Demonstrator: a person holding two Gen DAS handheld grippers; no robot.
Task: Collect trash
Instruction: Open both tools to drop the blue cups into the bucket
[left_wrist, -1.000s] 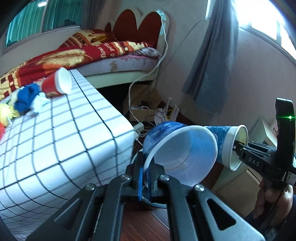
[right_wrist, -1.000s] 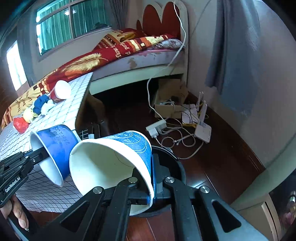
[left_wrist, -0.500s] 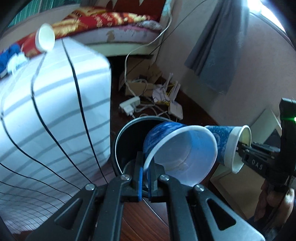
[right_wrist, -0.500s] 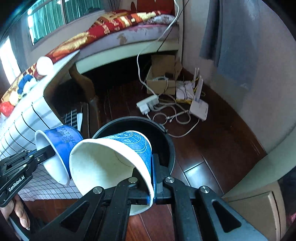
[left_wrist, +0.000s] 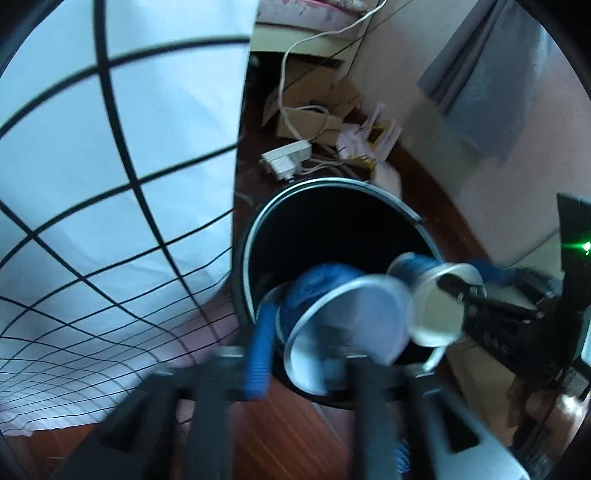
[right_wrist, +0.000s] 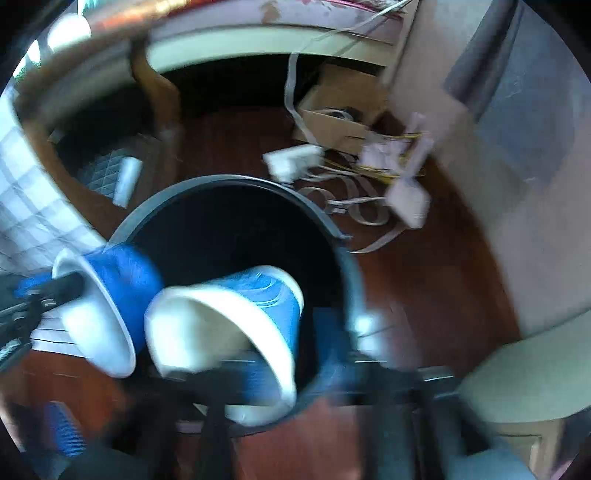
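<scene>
Both tongs hang over a round black trash bin (left_wrist: 332, 229) that stands on the dark wooden floor (right_wrist: 424, 273), just beside the hanging edge of the desk's white checked cloth (left_wrist: 110, 184). The left tongs (left_wrist: 306, 354) are opening, their fingers apart, with a blue paper cup (left_wrist: 343, 332) tilted mouth-outward between them above the bin's near rim; the blur hides whether a pad touches it. The right tongs (right_wrist: 280, 373) are opening wide, and a second blue paper cup (right_wrist: 229, 332) lies loose between them over the bin's mouth. Beyond the bin, a white power strip (left_wrist: 286, 160), cables and a cardboard box (right_wrist: 340, 110) lie on the floor.
</scene>
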